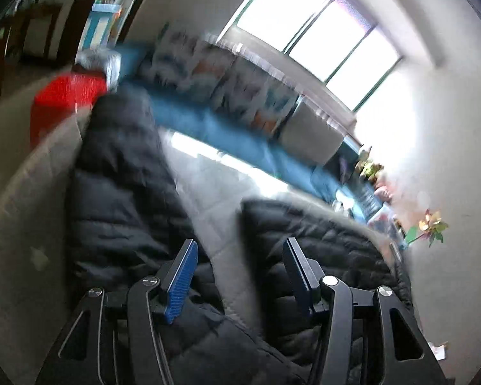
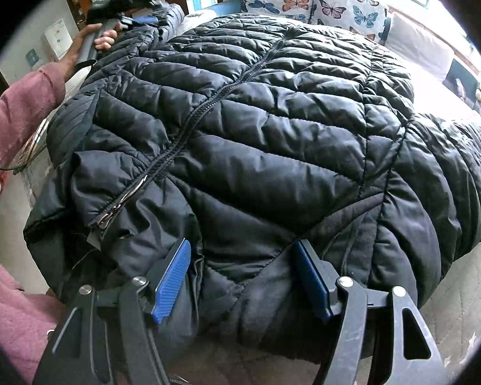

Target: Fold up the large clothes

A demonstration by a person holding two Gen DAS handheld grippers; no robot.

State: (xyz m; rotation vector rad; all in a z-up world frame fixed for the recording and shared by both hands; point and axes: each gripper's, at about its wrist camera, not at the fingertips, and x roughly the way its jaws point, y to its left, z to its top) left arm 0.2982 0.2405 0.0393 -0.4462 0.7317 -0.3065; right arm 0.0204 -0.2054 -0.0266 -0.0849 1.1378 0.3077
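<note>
Your right gripper [image 2: 242, 276] is clamped on a thick fold of the black puffer jacket [image 2: 256, 112] at 6 o'clock. The jacket lies spread on the bed [image 2: 458, 304], zipper [image 2: 208, 102] running toward 12. Your left gripper [image 1: 240, 276] has pads apart w/ nothing pinched, jacket beneath, approx 10 o'clock in right view.

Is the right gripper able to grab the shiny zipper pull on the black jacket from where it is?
Probably yes. The zipper pull lies bare on top of the jacket, just left of the right gripper, with nothing covering it.
</note>
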